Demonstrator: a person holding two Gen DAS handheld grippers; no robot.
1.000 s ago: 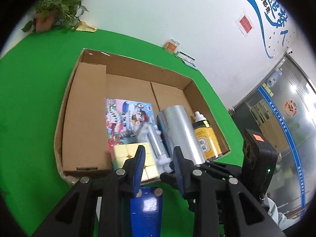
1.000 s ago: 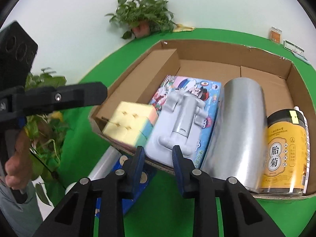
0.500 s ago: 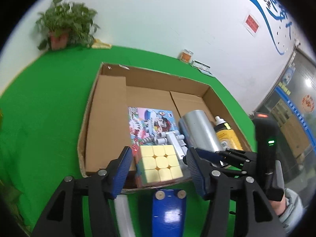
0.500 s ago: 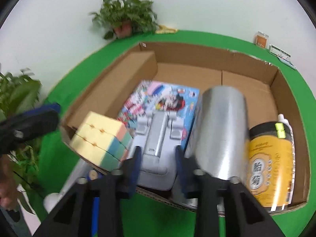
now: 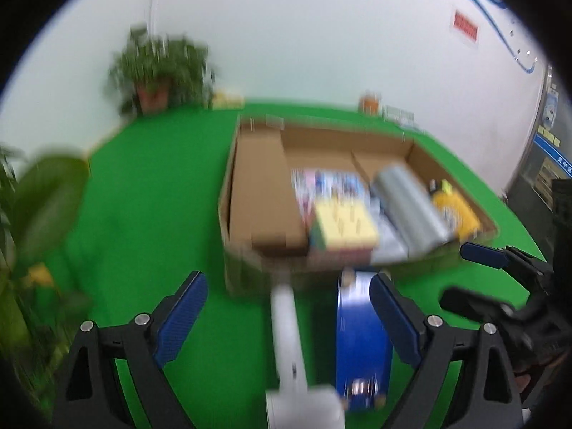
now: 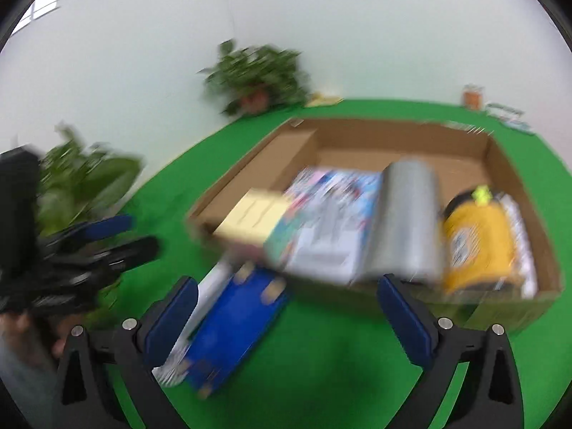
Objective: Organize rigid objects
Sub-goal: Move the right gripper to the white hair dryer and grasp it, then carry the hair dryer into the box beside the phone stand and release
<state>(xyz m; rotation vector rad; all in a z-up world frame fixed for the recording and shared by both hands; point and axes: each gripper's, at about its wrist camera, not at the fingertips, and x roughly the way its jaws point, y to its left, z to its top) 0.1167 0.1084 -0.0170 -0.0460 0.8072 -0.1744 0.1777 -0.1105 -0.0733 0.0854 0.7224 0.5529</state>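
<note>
**Blue pads spreading, nothing gripped on either side**

Left gripper [image 5: 287, 316]: jaws opening, already wide; between them, lower down on the green cloth [image 5: 150, 207], lie a white tube [image 5: 287, 325] and a blue box [image 5: 361, 343], neither touched by a pad. Right gripper [image 6: 287, 320]: jaws opening too, wide, with bare cloth and the near end of the blue box between them, nothing pressed.

Change: a second ago both pairs stood nearly closed and close in over the box front; half a second ago the left was spread round the cube. Now both stand off from the cardboard box [image 6: 518, 307], which has shrunk toward 12 o'clock in both views. Reading: cube placed and released; hands freed for the next item, likely the tube or the blue box outside the carton.

Task things, blurred by motion:
- pastel cube [image 5: 343, 227] sits inside at the near wall, yellow face up
- colourful flat pack [image 6: 336, 193] behind it, a grey moulded piece on top
- silver cylinder [image 6: 407, 221] lying at 1 o'clock of the cube
- yellow jar [image 6: 479, 246] beside the cylinder, on its side

Potted plant [image 5: 157, 71] at 11 o'clock, well apart
</note>
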